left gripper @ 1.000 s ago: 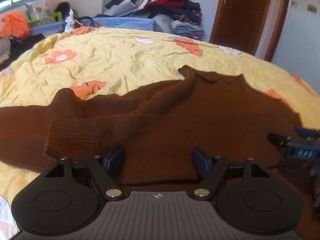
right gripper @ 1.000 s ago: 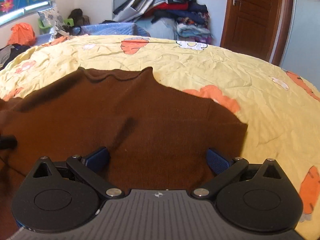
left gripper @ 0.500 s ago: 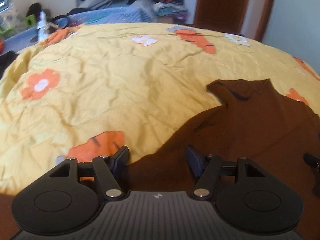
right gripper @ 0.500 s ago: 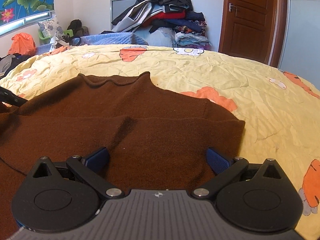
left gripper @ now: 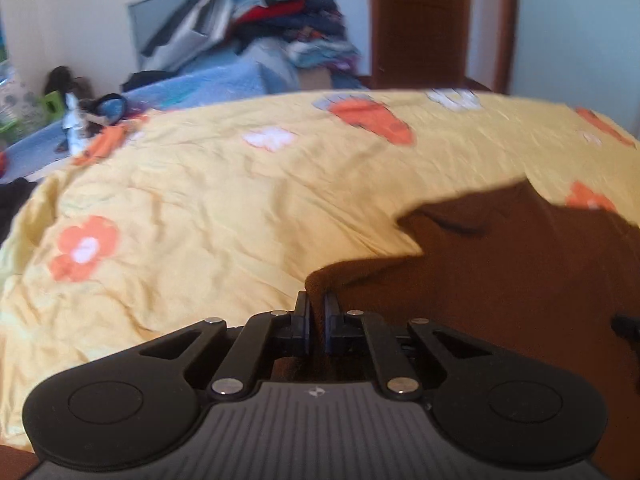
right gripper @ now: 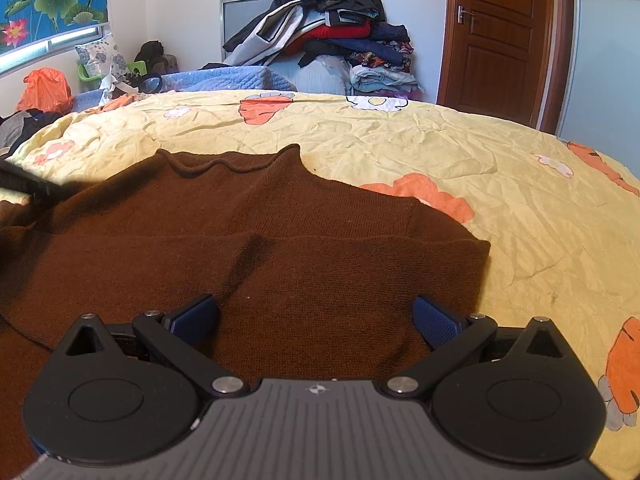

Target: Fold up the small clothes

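Brown sweater (right gripper: 280, 248) lies mid-frame on the yellow bed (right gripper: 520, 184). Left tongs (left gripper: 316, 312) pinch its edge; right tongs (right gripper: 316, 316) hover spread. Folding step; next, likely carry the pinched edge across.

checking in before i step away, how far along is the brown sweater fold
Early to midway. Done: the brown sweater lies flat on the yellow bedspread, its right sleeve already folded across the body, leaving a straight right edge. In hand: the left claw is shut on a pinched fold of knit at the sweater's left side. The right claw hovers open above the lower body. Left: bringing that left side in, then folding the body up.
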The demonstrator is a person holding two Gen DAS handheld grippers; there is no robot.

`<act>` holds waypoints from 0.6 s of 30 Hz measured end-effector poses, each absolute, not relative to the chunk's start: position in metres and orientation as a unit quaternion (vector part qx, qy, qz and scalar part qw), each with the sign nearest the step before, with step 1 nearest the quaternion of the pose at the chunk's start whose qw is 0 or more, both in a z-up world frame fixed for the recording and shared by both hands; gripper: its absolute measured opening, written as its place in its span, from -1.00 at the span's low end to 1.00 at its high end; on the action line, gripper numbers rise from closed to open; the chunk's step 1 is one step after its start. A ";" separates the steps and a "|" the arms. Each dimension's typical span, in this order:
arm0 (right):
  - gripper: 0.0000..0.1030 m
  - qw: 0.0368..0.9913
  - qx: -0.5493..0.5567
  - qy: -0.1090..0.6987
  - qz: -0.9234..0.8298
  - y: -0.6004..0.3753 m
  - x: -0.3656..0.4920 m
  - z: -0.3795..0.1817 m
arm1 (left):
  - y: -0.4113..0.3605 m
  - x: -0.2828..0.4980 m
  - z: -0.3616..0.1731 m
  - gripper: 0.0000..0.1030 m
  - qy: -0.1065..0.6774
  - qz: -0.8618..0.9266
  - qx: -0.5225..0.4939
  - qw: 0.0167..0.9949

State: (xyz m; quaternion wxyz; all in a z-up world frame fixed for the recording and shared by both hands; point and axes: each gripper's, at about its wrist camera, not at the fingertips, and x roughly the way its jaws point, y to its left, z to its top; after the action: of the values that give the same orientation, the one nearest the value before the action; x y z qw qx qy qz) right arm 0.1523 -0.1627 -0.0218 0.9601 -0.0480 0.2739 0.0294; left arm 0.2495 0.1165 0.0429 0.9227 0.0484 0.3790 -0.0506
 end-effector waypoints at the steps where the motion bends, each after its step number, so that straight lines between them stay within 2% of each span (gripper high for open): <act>1: 1.00 0.960 -0.048 0.274 0.029 -0.163 0.152 -0.022 | 0.126 0.256 0.038 -0.89 0.397 -0.046 0.024 0.916; 3: 1.00 0.960 -0.048 0.274 0.029 -0.163 0.152 -0.022 | 0.130 0.257 0.022 -0.89 0.422 -0.040 0.025 0.905; 6: 1.00 0.960 -0.048 0.274 0.029 -0.163 0.152 -0.022 | 0.125 0.245 0.017 -0.82 0.401 -0.027 0.041 0.915; 12: 1.00 0.960 -0.050 0.274 0.028 -0.162 0.152 -0.022 | 0.116 0.226 0.059 -0.76 0.335 -0.058 -0.017 0.940; 18: 1.00 0.960 -0.051 0.274 0.026 -0.161 0.152 -0.021 | 0.054 0.249 0.046 -0.75 0.358 -0.072 0.051 0.930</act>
State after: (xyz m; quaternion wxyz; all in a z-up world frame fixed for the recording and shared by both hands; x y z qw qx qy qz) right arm 0.1522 -0.1611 -0.0214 0.9601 -0.0507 0.2738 0.0260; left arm 0.2487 0.0543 0.0458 0.9297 0.0514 0.3576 -0.0723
